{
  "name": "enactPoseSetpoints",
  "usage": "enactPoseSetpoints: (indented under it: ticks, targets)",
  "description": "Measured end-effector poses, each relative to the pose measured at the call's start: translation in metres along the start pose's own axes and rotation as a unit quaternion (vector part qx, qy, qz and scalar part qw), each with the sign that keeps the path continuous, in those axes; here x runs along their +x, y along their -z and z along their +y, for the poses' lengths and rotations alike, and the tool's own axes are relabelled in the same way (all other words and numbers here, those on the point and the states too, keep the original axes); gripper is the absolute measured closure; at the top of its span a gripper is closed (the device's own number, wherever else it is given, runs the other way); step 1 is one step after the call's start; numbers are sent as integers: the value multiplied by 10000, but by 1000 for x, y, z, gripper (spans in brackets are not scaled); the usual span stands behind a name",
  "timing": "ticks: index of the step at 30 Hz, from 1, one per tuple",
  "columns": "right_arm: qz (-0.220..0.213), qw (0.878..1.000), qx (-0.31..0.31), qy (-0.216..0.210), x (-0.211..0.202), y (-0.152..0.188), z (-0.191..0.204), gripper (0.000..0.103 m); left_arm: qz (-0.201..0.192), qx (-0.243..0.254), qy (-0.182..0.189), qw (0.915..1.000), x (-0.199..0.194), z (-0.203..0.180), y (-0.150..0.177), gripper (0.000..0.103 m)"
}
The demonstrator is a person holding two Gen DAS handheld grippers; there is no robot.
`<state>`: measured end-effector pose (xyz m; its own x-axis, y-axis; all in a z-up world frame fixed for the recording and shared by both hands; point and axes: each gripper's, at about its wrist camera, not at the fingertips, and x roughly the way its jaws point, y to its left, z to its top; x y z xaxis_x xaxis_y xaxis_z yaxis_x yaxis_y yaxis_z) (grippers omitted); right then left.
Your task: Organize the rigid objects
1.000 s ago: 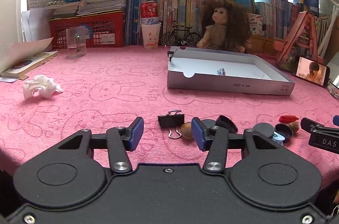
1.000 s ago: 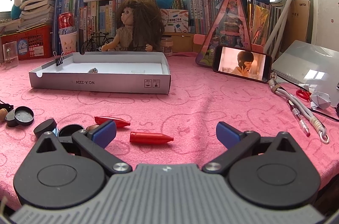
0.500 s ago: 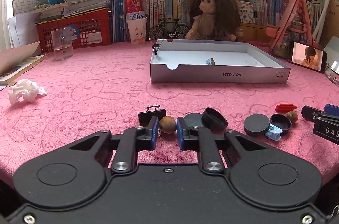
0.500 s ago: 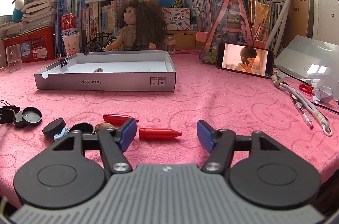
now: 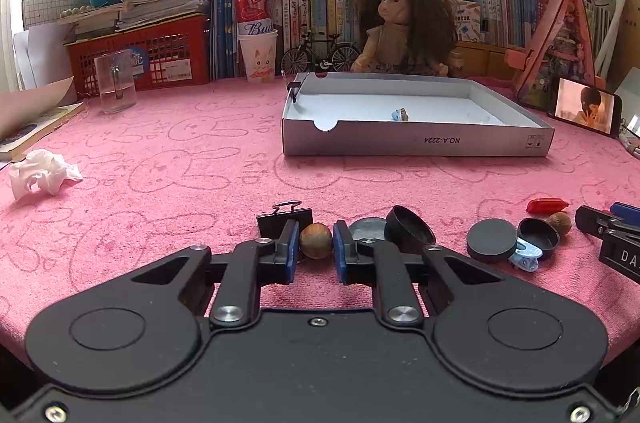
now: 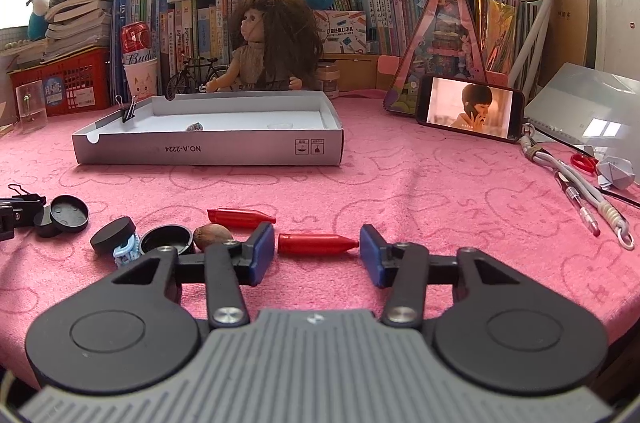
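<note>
My left gripper (image 5: 316,247) is shut on a brown nut (image 5: 315,240) low over the pink cloth, with a black binder clip (image 5: 280,219) just behind it. My right gripper (image 6: 318,250) is open, its pads on either side of a red pen cap (image 6: 316,243) lying on the cloth. A second red cap (image 6: 240,216), another nut (image 6: 212,235), black round lids (image 6: 114,229) and a light blue clip (image 6: 126,251) lie to its left. The white cardboard tray (image 5: 416,143) stands beyond, holding a small clip.
A phone (image 6: 468,109) leans at the right, with a cable and pen (image 6: 580,207) nearby. A doll (image 5: 400,27), books, a red basket (image 5: 140,55), a glass (image 5: 114,81) and a crumpled tissue (image 5: 40,175) line the back and left.
My left gripper has closed on the brown nut. My right gripper has narrowed and moved forward until its pads flank the red pen cap.
</note>
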<state>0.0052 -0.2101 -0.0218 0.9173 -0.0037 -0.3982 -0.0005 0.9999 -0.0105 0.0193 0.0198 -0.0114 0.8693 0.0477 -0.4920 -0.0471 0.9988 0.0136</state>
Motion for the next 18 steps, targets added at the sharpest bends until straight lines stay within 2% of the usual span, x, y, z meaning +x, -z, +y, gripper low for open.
enactPoseSetpoints:
  ticks: [18]
  targets:
    - [-215, 9997, -19, -62, 0, -20, -1, 54, -253, 58, 92, 9996, -22, -3, -20, 86]
